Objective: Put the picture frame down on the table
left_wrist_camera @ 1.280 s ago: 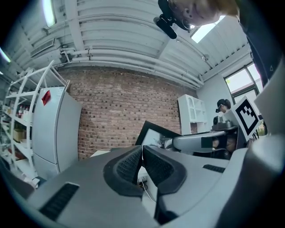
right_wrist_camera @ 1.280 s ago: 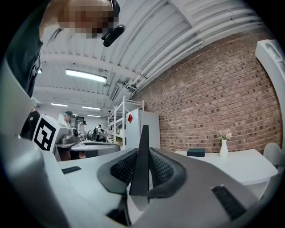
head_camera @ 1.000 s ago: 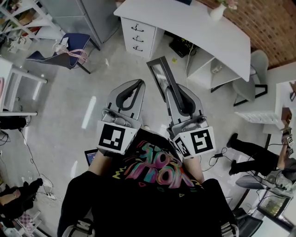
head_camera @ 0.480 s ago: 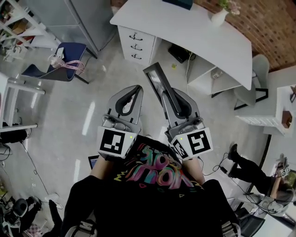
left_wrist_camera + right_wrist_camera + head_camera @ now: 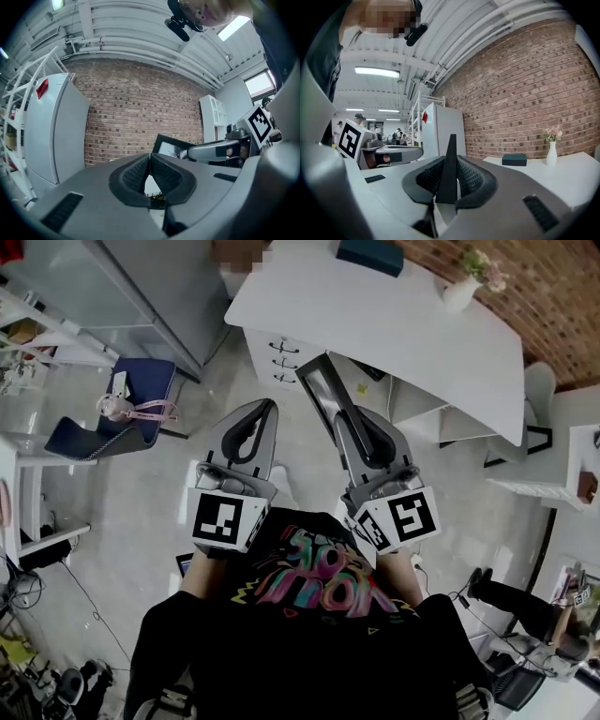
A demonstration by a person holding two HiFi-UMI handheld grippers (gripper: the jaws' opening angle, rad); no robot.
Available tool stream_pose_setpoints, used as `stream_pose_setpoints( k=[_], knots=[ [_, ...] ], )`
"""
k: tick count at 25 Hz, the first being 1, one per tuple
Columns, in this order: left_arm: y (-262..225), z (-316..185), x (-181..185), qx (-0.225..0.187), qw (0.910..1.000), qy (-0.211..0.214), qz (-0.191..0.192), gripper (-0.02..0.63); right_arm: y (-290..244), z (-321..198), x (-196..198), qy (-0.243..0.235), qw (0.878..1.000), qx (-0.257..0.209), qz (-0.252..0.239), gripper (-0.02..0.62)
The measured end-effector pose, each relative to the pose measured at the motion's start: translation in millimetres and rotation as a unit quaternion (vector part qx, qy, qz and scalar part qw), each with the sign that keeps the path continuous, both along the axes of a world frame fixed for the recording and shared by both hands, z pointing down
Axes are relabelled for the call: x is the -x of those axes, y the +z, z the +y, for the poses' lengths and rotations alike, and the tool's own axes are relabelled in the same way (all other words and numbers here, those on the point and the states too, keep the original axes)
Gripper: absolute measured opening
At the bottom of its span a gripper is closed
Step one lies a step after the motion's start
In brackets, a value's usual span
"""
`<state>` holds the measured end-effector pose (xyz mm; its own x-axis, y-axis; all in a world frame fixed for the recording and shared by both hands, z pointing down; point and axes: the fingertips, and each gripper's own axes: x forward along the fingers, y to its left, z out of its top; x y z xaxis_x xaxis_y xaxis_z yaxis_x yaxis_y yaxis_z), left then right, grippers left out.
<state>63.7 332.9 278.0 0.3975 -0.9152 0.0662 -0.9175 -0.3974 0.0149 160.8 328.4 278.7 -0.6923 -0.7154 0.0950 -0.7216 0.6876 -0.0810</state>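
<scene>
- Brick wall and a long white table [image 5: 403, 320] lie ahead of both grippers. Over the last second the table has drawn closer in the head view, and its near edge now sits just past the far end of the picture frame [image 5: 328, 395].
- That suggests the person is walking up to the table. The frame is not yet over the tabletop, so putting it down is still to come.
- Nothing has altered in the grip. The right gripper [image 5: 354, 423] is clamped on the frame's lower end, and the frame sticks out forward beyond its tips.
- The left gripper [image 5: 262, 413], just beside the right one, has its jaws pressed together on nothing.
- The right gripper view shows the frame edge-on, a thin dark blade between the ribbed pads [image 5: 426, 180]. It also shows a dark box [image 5: 514, 160] and a vase [image 5: 551, 152] on the table, ahead and to the right.
- The left gripper view alone shows the frame's face, a dark border round a pale inside, off to that gripper's right.
- Only the head view shows the drawers [image 5: 286, 362] under the table's near end, close by the frame's tip.
</scene>
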Motion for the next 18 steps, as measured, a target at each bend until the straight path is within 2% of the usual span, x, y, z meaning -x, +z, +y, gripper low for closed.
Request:
stream_pose_setpoints(
  k=[8, 18],
  knots=[
    [9.0, -53.2, 51.3, 0.005, 1.0, 0.002, 0.003, 0.029, 19.3, -56.7, 39.3, 0.016, 1.0, 0.022, 0.005, 0.086],
    [31.1, -87.2, 104.7, 0.029, 0.9987, -0.038, 0.016, 0.029, 35.2, -106.3, 77.3, 0.001, 0.999, 0.042, 0.02, 0.086]
  ],
)
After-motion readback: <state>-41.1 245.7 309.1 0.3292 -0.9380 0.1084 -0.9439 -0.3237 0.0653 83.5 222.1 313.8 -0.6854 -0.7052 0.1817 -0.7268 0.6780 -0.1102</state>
